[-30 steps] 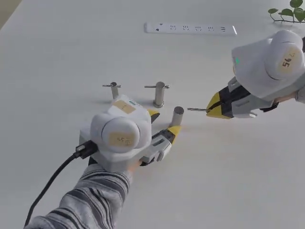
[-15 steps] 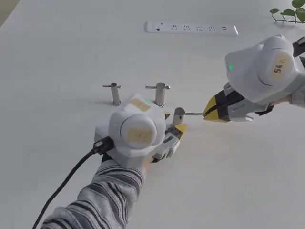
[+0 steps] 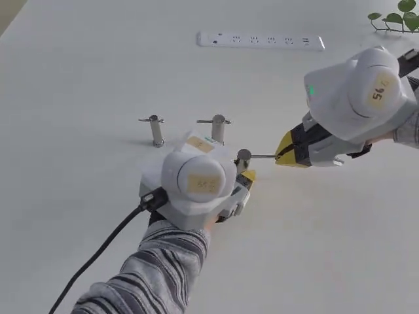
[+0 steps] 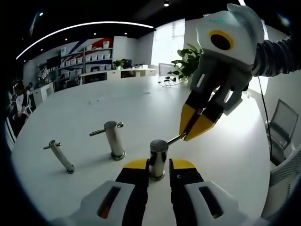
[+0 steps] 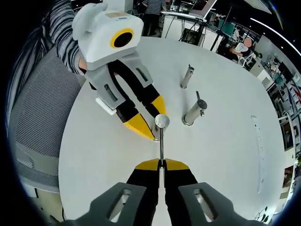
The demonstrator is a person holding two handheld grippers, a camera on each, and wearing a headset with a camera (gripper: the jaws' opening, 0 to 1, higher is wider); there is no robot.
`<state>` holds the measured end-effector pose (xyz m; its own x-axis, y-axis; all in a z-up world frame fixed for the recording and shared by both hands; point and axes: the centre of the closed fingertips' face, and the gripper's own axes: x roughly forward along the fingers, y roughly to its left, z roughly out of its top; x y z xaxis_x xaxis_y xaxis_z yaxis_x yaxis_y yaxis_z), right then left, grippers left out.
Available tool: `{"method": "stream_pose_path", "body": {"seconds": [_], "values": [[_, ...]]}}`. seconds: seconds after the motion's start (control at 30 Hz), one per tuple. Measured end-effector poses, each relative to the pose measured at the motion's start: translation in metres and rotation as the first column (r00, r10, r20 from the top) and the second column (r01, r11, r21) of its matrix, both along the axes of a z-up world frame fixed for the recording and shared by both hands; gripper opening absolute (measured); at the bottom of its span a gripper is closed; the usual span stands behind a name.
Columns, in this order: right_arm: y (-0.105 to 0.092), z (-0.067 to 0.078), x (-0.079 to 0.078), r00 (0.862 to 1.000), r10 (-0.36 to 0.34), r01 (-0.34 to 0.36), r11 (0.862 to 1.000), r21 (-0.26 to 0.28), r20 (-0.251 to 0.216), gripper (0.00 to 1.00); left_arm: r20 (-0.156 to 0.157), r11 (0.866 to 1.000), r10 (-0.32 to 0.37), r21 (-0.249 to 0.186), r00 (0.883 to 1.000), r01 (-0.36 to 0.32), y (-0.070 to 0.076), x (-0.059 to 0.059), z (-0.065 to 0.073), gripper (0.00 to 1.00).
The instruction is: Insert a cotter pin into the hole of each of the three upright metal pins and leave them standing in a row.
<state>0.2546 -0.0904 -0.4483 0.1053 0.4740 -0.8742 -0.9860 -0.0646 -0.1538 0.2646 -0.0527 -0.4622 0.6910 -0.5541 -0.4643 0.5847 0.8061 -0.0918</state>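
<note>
Three upright metal pins stand on the white table. The far-left pin point(image 3: 156, 129) and the middle pin point(image 3: 218, 128) each carry a cotter pin through the top. My left gripper point(image 3: 243, 178) is shut on the base of the near pin point(image 3: 243, 157), as the left gripper view shows point(image 4: 158, 157). From the right, my right gripper point(image 3: 283, 152) is shut on a thin cotter pin point(image 3: 263, 156), held level. In the right gripper view the cotter pin point(image 5: 161, 143) has its tip touching the near pin's head point(image 5: 162, 121). I cannot tell whether the tip is inside the hole.
A white power strip point(image 3: 260, 40) lies at the table's far edge, and a green plant point(image 3: 396, 18) sits in the far right corner. A black cable point(image 3: 98, 248) trails back from the left gripper. Office desks and shelves stand beyond the table.
My left gripper has moved right and closed around the near pin's base. The right gripper has slid left, bringing the cotter pin's tip up to the pin's head.
</note>
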Motion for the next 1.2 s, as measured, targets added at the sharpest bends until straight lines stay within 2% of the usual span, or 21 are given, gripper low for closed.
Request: {"method": "stream_pose_path", "body": {"seconds": [0.17,0.47,0.7,0.9,1.0,1.2], "values": [[0.002,0.000,-0.002,1.000,-0.005,0.005,1.000,0.004,-0.013,0.00,-0.012,1.000,0.014,0.000,1.000,-0.014,0.002,0.001,-0.002,0.10],[0.008,-0.001,-0.002,0.999,-0.024,0.025,0.999,0.028,-0.037,0.00,-0.007,1.000,0.002,0.001,1.000,-0.002,0.001,0.001,-0.002,0.10],[0.014,0.000,-0.002,0.999,-0.028,0.029,0.999,0.038,-0.038,0.00,-0.018,1.000,0.017,-0.018,1.000,-0.018,0.001,0.001,-0.004,0.10],[0.019,-0.001,0.000,1.000,-0.017,0.018,0.999,0.043,-0.025,0.00,-0.027,0.999,0.034,-0.026,0.999,-0.035,0.001,0.001,-0.004,0.10],[0.021,-0.002,0.001,1.000,0.003,-0.003,0.999,0.033,-0.002,0.00,-0.032,0.999,0.040,-0.034,0.999,-0.041,0.001,0.001,-0.004,0.10],[0.022,-0.002,0.000,1.000,-0.018,0.018,0.999,0.050,-0.013,0.00,-0.033,0.998,0.045,-0.036,0.998,-0.046,0.001,0.001,-0.004,0.10]]}}
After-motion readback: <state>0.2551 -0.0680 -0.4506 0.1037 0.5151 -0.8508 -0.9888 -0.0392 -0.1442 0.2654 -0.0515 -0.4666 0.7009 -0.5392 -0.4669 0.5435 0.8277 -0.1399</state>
